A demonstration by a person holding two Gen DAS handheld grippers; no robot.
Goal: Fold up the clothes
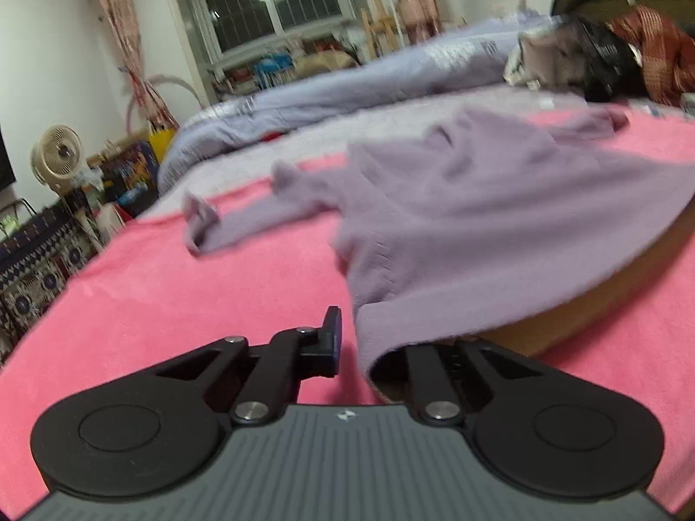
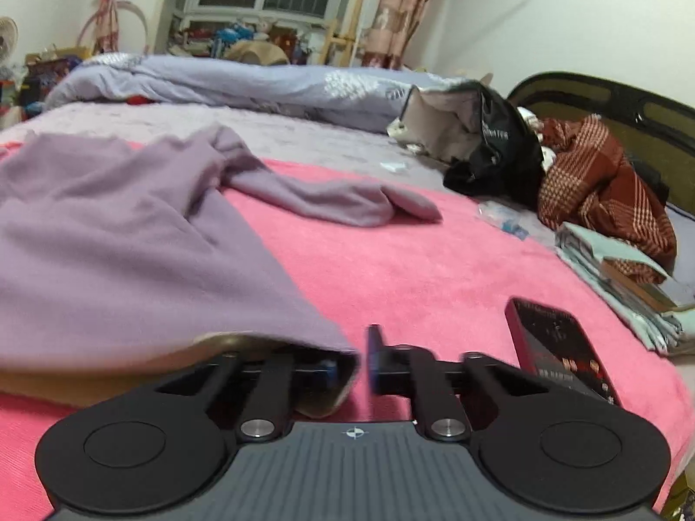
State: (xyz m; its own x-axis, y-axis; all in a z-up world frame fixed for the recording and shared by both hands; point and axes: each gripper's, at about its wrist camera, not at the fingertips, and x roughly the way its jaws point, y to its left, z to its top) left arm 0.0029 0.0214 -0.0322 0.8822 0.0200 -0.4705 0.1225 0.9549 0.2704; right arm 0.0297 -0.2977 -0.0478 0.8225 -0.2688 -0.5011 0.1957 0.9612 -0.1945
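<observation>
We've got a lilac long-sleeved knit top (image 1: 456, 217) spread on a pink fleece blanket (image 1: 173, 295) over the bed, its hem toward us, sleeves trailing off left & right on the far side. Our left gripper (image 1: 352, 343) is clenched on the hem's near left corner: left finger bare, right one under the cloth. Our right gripper (image 2: 362, 358) is clamped on the near right corner; fabric covers its left finger, the right finger pressed against it. The hem hangs lifted between both claws, w/ a tan underside showing beneath. Near right of the right gripper lies a dark smartphone (image 2: 560, 347) on the blanket. Far side: a rumpled pale-blue quilt (image 2: 243, 78), a black bag (image 2: 499, 147) & a red plaid garment (image 2: 608, 191) at the far right by the headboard.
</observation>
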